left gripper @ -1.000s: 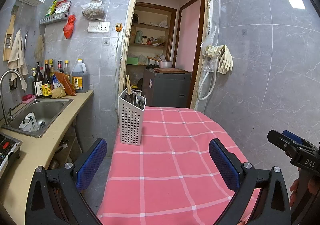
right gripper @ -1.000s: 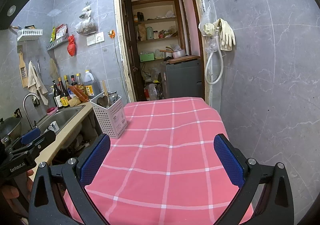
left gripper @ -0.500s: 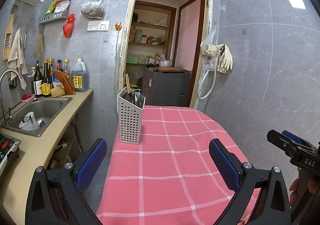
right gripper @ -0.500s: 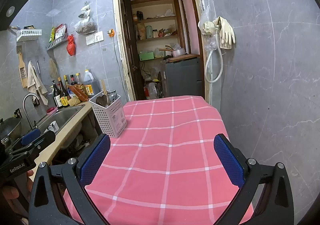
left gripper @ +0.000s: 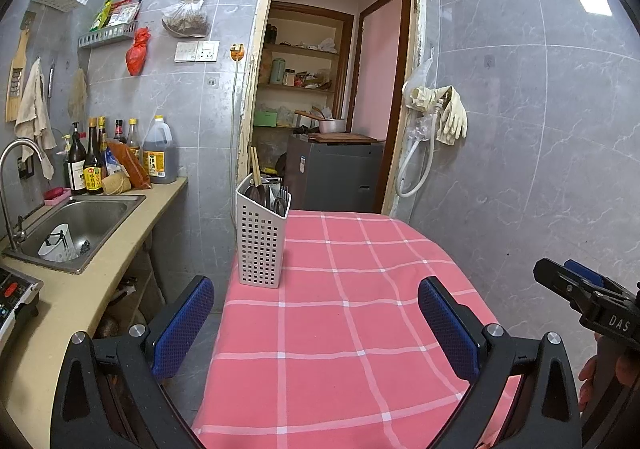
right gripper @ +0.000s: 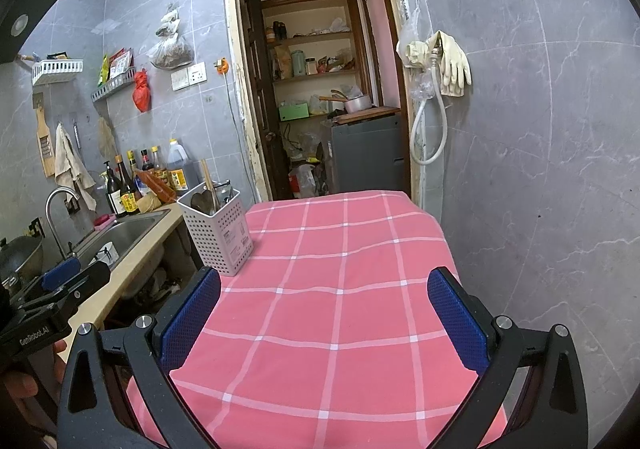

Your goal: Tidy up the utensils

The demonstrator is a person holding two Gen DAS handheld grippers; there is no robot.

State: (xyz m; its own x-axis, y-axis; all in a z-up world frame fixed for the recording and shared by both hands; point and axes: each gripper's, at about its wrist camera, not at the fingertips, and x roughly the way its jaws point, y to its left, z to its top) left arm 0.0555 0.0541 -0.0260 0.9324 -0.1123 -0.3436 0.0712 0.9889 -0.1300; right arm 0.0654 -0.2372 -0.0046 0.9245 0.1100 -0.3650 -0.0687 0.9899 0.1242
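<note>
One perforated white caddy (left gripper: 261, 240), checked cloth (left gripper: 340, 313)

A white perforated plastic utensil holder (left gripper: 261, 239) stands upright at the far left edge of the bench (left gripper: 340, 329), which is covered in a pink checked cloth. Inside it stand wooden chopsticks (left gripper: 255, 165), dark spoons (left gripper: 256, 194) and metal forks (left gripper: 281, 196), all upright, handles down, poking above the rim.
</note>
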